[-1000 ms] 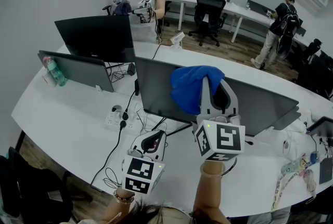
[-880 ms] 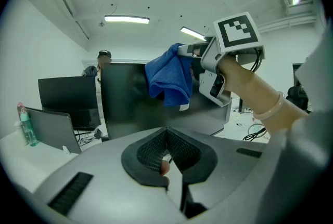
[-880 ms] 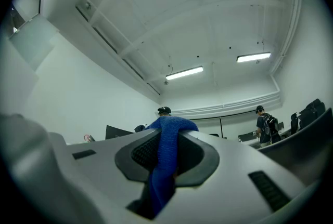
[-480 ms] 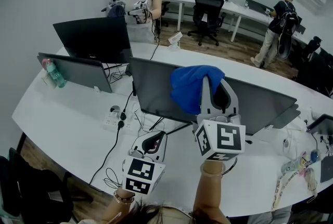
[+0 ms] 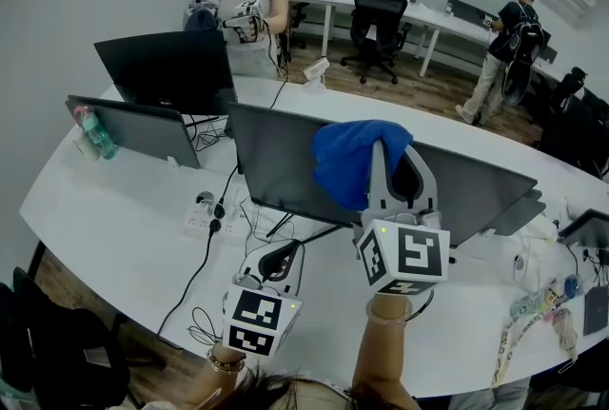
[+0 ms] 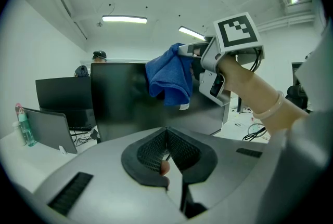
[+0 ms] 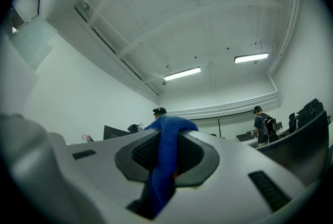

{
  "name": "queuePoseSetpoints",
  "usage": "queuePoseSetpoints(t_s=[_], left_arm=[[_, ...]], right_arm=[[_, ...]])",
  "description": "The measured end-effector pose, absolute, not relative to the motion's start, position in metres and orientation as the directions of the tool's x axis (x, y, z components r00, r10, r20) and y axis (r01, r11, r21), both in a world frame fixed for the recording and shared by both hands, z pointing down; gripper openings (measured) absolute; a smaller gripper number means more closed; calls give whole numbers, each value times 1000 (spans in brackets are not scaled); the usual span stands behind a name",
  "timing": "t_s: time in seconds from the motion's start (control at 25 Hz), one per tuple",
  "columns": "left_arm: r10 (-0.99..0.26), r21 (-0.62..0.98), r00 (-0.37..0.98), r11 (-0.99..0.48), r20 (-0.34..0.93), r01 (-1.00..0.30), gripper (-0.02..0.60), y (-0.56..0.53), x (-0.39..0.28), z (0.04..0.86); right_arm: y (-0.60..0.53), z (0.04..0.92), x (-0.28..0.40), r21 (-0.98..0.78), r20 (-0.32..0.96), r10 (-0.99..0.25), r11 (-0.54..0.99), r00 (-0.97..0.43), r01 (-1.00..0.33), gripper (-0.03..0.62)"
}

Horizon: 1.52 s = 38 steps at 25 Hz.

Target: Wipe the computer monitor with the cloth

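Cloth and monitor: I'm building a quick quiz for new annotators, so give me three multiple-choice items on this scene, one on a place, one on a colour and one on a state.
1. Where is the cloth?
A. Flat on the desk.
B. Over a chair back.
C. Held up at the top edge of the nearest monitor.

2. What colour is the cloth?
A. Red.
B. Blue.
C. White.

3. How do the jaws of the right gripper stand?
A. Shut on the cloth.
B. Wide apart and empty.
C. Shut on a bottle.

Answers:
1 C: the head view shows it raised at the monitor's upper edge.
2 B: it is blue in every view.
3 A: the right gripper view shows the cloth pinched between the jaws.
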<state>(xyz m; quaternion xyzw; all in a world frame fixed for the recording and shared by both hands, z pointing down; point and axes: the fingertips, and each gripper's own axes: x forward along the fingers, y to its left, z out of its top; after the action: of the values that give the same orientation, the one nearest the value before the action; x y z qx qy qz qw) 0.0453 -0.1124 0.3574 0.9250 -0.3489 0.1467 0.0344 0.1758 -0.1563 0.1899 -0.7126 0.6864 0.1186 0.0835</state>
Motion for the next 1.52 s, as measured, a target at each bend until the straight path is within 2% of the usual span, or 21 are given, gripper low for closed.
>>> queuePoseSetpoints(t_s=[0.92, 1.52], left_arm=[[-616, -45, 731, -773, 293, -633, 9, -92, 85, 358], [-671, -45, 678, -720, 300, -692, 9, -70, 93, 359]], right_arm=[[-141, 191, 208, 37, -281, -959, -51, 38, -998, 64], [-129, 188, 227, 17, -289, -957, -15, 9, -1000, 64]])
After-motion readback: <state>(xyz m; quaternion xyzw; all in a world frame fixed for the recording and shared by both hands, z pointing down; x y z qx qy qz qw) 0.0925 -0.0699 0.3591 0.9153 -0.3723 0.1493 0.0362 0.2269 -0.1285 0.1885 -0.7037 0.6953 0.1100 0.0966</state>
